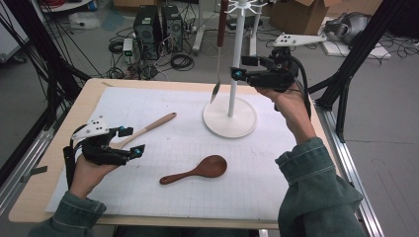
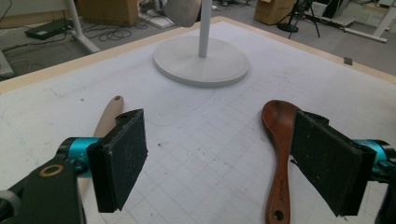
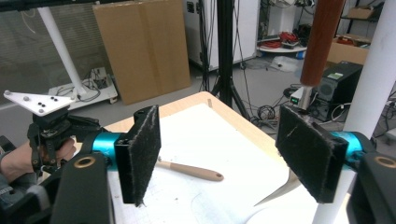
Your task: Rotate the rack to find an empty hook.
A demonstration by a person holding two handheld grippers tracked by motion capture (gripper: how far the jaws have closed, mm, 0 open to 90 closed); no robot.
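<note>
A white utensil stand (image 1: 230, 120) rises at the back of the mat. From its top hangs a spatula (image 1: 218, 59) with a dark red-brown handle (image 3: 321, 37) and a metal blade (image 1: 215, 92). My right gripper (image 1: 243, 67) is raised beside the pole (image 3: 373, 84), open, with nothing between its pads. A dark wooden spoon (image 1: 197, 170) lies mid-mat. A light wooden utensil (image 1: 148, 129) lies at the left. My left gripper (image 1: 133, 140) stands open low over the mat, with the light handle (image 2: 109, 116) by one pad and the spoon (image 2: 279, 140) by the other.
A white gridded mat (image 1: 178, 197) covers most of the light wooden table (image 1: 34, 197). Computer towers (image 1: 158, 24), cables and cardboard boxes (image 1: 301, 15) sit on the floor behind. Black frame posts (image 1: 356, 54) flank the table.
</note>
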